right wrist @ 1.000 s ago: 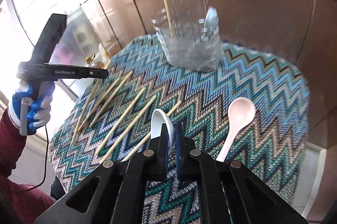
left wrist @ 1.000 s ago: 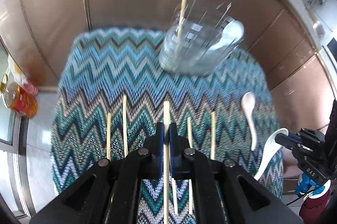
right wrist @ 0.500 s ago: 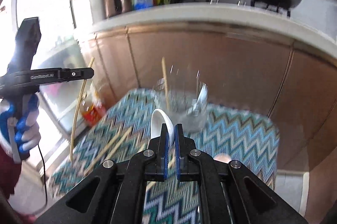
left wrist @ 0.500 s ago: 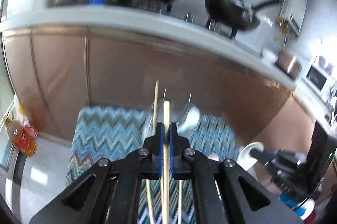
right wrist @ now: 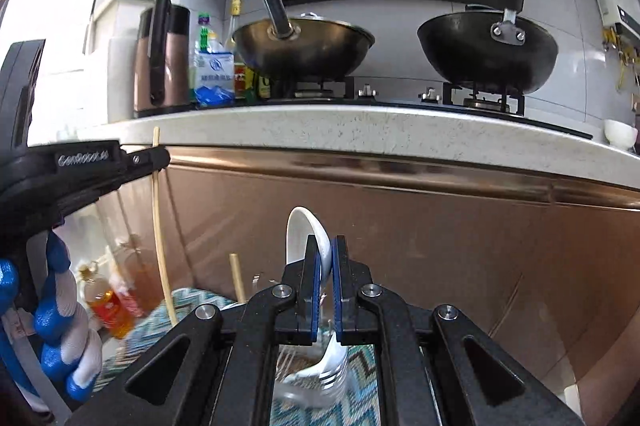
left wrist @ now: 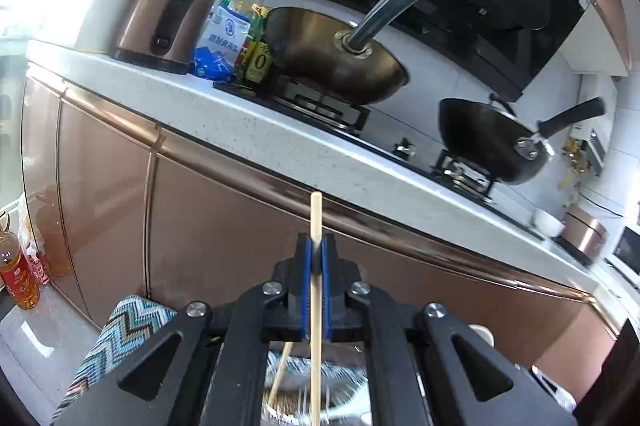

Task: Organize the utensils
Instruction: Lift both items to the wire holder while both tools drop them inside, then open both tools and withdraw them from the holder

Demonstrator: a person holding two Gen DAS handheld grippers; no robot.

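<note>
Left gripper point(left wrist: 316, 258): jaws closed on a wooden chopstick point(left wrist: 315, 222), held upright, top end poking above the pads, lower end running down out of frame. Right gripper point(right wrist: 326, 258): jaws clamped on a white ceramic spoon point(right wrist: 304, 238), bowl end up above the pads, handle dropping down between the gripper arms.

Both held above a clear glass cup point(right wrist: 308, 382); it's blurred and mostly hidden behind the linkages in both views, rim hard to trace. In the cup: one more chopstick point(right wrist: 237, 276) leaning, plus another white spoon, smeared, can't resolve it cleanly.

Cup stands on the zigzag-patterned cloth point(left wrist: 120, 330) covering the surface; only corners of it visible. The utensils lying on it are blocked from view.

Behind: copper-coloured cabinet fronts point(left wrist: 224, 226), worktop with two woks point(right wrist: 304, 46).
</note>
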